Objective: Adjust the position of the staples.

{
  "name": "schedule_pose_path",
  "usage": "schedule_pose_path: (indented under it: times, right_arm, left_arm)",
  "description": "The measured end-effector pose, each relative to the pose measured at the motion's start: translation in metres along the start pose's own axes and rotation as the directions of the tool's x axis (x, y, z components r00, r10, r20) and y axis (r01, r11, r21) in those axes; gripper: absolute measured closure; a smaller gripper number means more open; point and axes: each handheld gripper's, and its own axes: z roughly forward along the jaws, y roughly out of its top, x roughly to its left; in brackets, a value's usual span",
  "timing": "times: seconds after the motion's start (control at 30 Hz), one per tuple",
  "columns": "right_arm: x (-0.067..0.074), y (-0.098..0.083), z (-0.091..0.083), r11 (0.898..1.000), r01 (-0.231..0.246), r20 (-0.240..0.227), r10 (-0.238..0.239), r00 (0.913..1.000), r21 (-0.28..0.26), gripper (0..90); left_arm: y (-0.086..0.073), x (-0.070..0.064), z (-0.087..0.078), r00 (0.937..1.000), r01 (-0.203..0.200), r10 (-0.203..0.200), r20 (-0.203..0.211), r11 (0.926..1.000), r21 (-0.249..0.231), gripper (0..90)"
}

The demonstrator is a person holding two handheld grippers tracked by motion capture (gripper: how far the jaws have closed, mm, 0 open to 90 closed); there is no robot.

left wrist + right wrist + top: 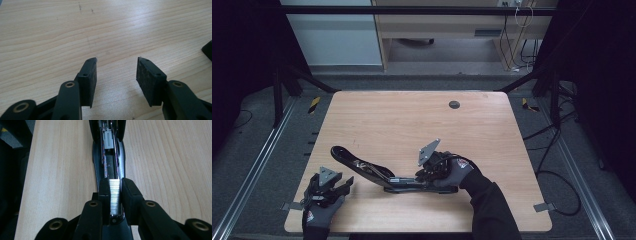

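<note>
— Right hand-held gripper [115, 195]: what is it clamped on?
— A strip of staples [115, 196], pinched between its two pads, held just over the channel of the opened stapler [377, 172].
— And where is the stapler?
— On the wooden table [412, 120], near the front edge, slightly left of the middle. Its top arm is swung open and points up to the left, while the base lies flat toward the right hand [457, 172].
— What about the left hand-held gripper [116, 72]?
— Jaws apart, nothing between them, bare wood below. It sits at the front left corner of the table, apart from the stapler.
</note>
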Motion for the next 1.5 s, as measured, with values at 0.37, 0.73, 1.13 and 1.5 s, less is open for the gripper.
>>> schedule_pose_path:
  times: [0.37,0.73,1.13,1.5]
  right_arm:
    - [0.001,0.000,0.000,1.000,0.007,0.003,-0.007,1.0000,0.003,77.7]
    - [-0.001,-0.001,-0.006,0.999,-0.029,0.019,0.030,0.9994,-0.028,75.0]
    - [-0.001,-0.008,-0.024,0.985,-0.128,0.145,0.144,0.9789,-0.114,72.5]
    - [0.005,-0.019,-0.044,0.953,-0.223,0.250,0.271,0.9296,-0.206,67.4]
  left_arm:
    - [0.000,0.000,0.000,1.0000,-0.001,0.001,0.001,1.0000,0.000,50.5]
    - [0.000,0.000,0.000,1.0000,0.000,0.000,0.002,1.0000,-0.001,50.5]
    - [0.001,-0.001,-0.003,0.9999,0.006,-0.006,0.009,0.9999,-0.013,50.4]
    - [0.003,0.002,-0.011,0.9983,0.051,-0.050,0.029,0.9965,-0.066,50.4]
